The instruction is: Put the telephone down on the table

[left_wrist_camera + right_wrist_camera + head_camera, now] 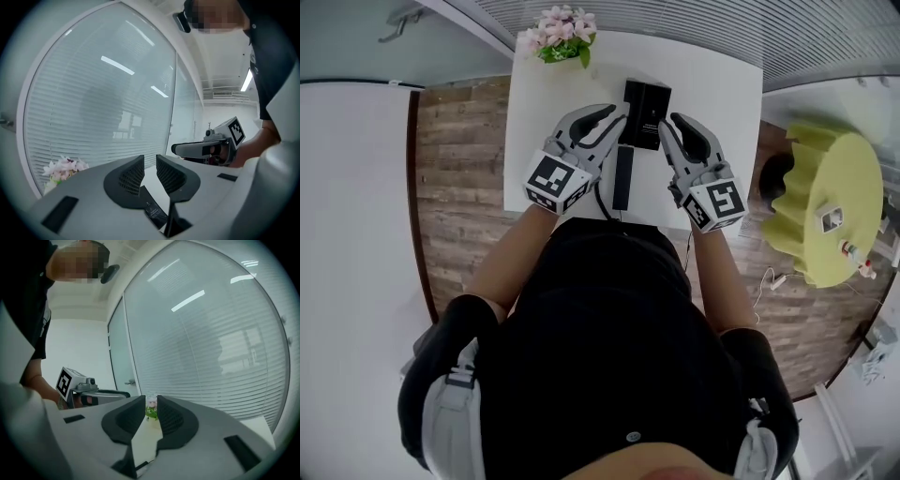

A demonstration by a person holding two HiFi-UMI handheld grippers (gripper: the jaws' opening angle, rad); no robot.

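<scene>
The black telephone base [645, 114] stands on the white table [717, 89], and its long black handset [622, 178] lies just in front of it with a cord trailing off the near edge. My left gripper [613, 116] hovers at the base's left side and my right gripper [669, 124] at its right side. Neither touches the telephone. In the left gripper view the jaws [150, 176] stand a narrow gap apart with nothing between them, and a black labelled part of the telephone [152, 210] shows below. The right gripper [151, 416] also has a narrow, empty gap.
A pot of pink flowers [560, 36] stands at the table's far left corner. A yellow-green round stand [825, 202] with small items is to the right, over the wooden floor [459, 187]. A glass wall with blinds [103, 93] lies beyond the table.
</scene>
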